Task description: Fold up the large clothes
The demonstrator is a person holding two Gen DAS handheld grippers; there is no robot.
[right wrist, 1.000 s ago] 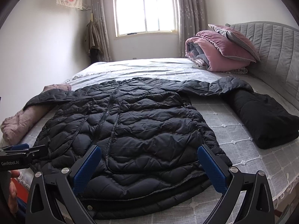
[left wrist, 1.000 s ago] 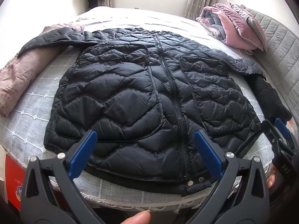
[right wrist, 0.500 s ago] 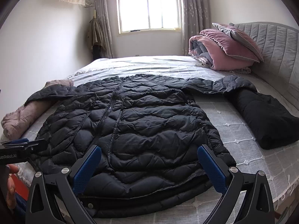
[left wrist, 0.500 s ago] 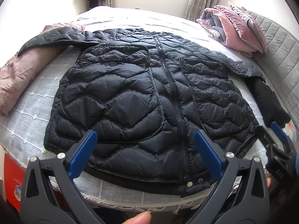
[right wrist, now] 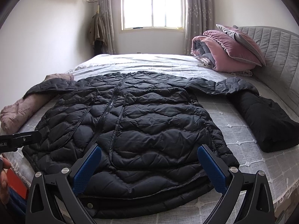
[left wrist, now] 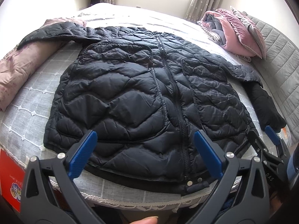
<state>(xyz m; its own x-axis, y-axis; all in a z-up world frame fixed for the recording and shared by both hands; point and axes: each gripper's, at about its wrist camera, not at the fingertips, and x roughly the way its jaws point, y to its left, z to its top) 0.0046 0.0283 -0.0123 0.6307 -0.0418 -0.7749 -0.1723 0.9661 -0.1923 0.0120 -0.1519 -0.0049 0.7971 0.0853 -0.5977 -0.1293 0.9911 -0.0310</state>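
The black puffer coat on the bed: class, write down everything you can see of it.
The black puffer coat looks like shiny quilted nylon stitched in wavy seams. It lies flat, front up, zipped, hem nearest the cameras with snap buttons at the hem corner. Both sleeves spread outward: one drapes over a pink bundle, the other reaches a folded black garment. It rests on the grey bedspread. Neither the left gripper nor the right gripper, both open, touches it.

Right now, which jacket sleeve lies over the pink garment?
The left-hand sleeve of the black jacket drapes over the pink garment; the other sleeve lies on bare bedspread.
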